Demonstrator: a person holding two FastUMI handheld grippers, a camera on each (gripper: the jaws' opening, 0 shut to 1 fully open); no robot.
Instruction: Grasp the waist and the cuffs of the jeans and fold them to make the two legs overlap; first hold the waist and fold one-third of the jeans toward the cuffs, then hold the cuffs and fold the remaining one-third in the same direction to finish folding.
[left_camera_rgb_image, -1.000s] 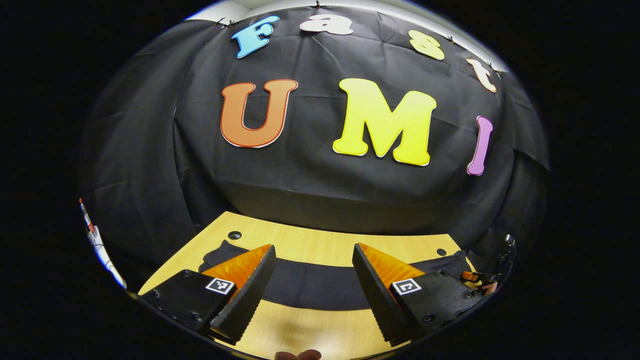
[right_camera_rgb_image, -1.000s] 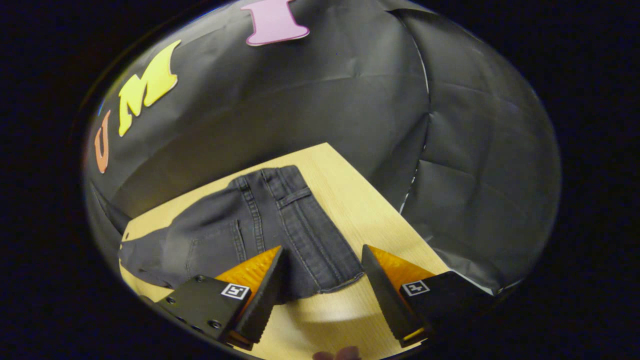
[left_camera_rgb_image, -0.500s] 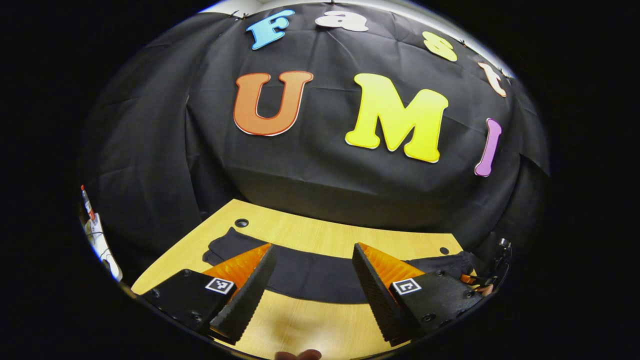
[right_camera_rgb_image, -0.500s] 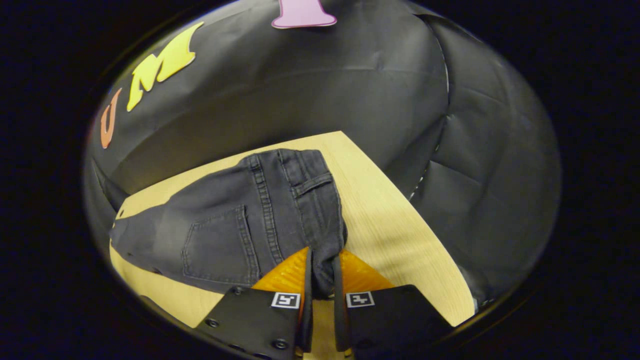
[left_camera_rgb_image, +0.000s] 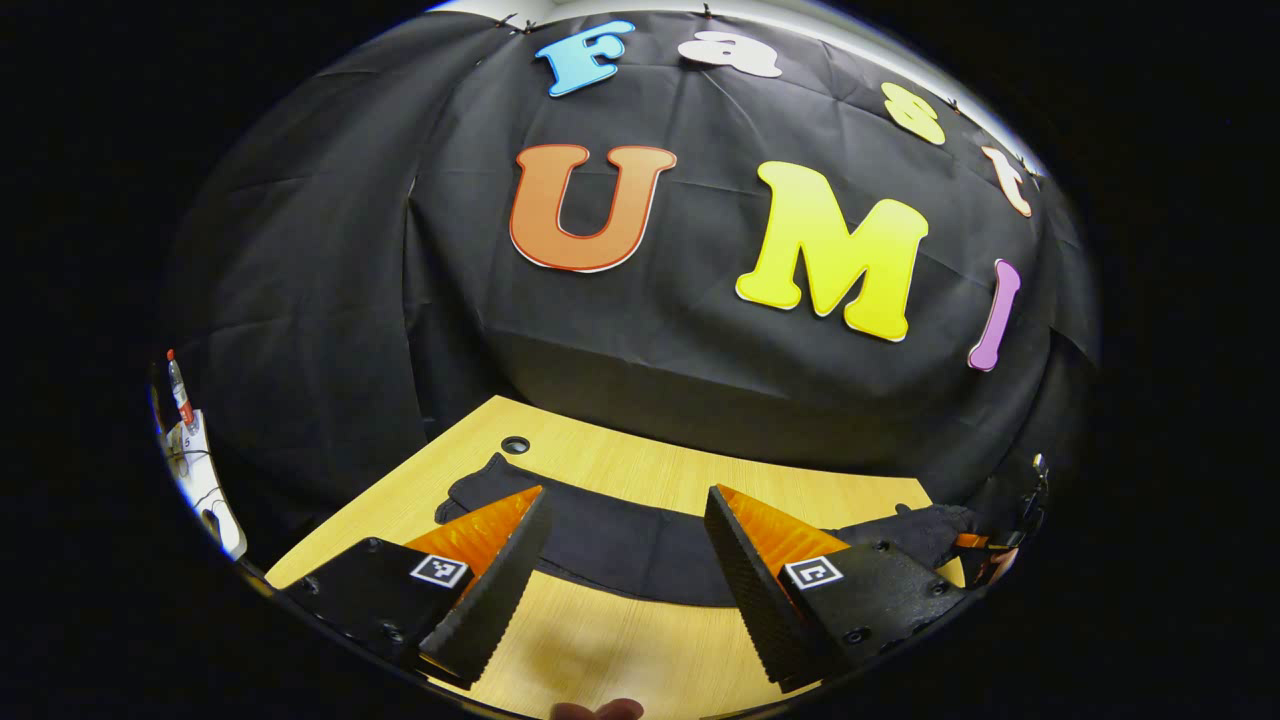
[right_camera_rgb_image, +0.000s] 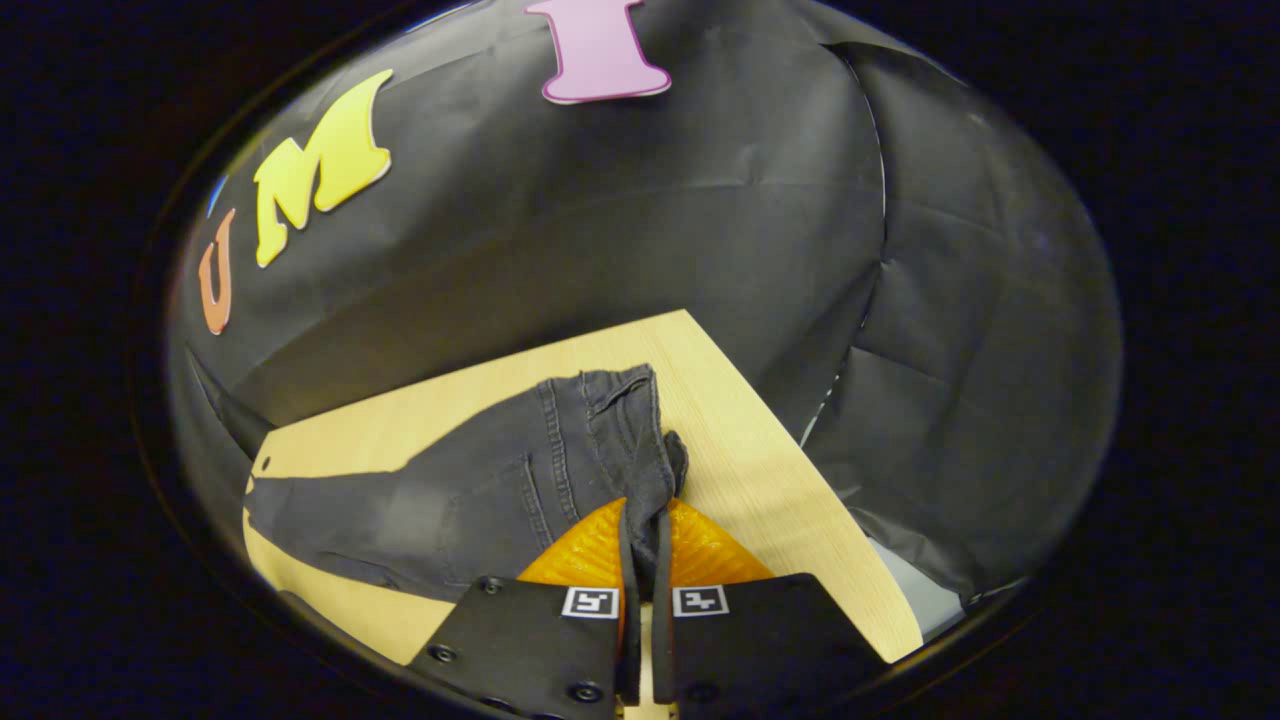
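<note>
Dark grey jeans (right_camera_rgb_image: 480, 490) lie across a pale wooden table (right_camera_rgb_image: 740, 430). In the right gripper view my right gripper (right_camera_rgb_image: 641, 520) is shut on the waistband (right_camera_rgb_image: 650, 470), which bunches upward between the fingers. The seat with its back pocket (right_camera_rgb_image: 480, 510) spreads to the left. In the left gripper view the jeans (left_camera_rgb_image: 620, 545) run as a dark band across the table, and my left gripper (left_camera_rgb_image: 625, 525) hangs open above the legs, nothing between its fingers. The right gripper (left_camera_rgb_image: 975, 545) shows at the far right, at the raised waist.
The table (left_camera_rgb_image: 640, 470) has a round cable hole (left_camera_rgb_image: 515, 444) near the back left corner and ends close to the black cloth wall (left_camera_rgb_image: 700, 340). A white shelf with small items (left_camera_rgb_image: 190, 440) stands far left. A fingertip (left_camera_rgb_image: 598, 709) shows at the bottom edge.
The right gripper moved onto the waistband, shut on it and has lifted it, bunching the cloth. The left gripper stayed open and drifted slightly, the table sliding right in its view.
</note>
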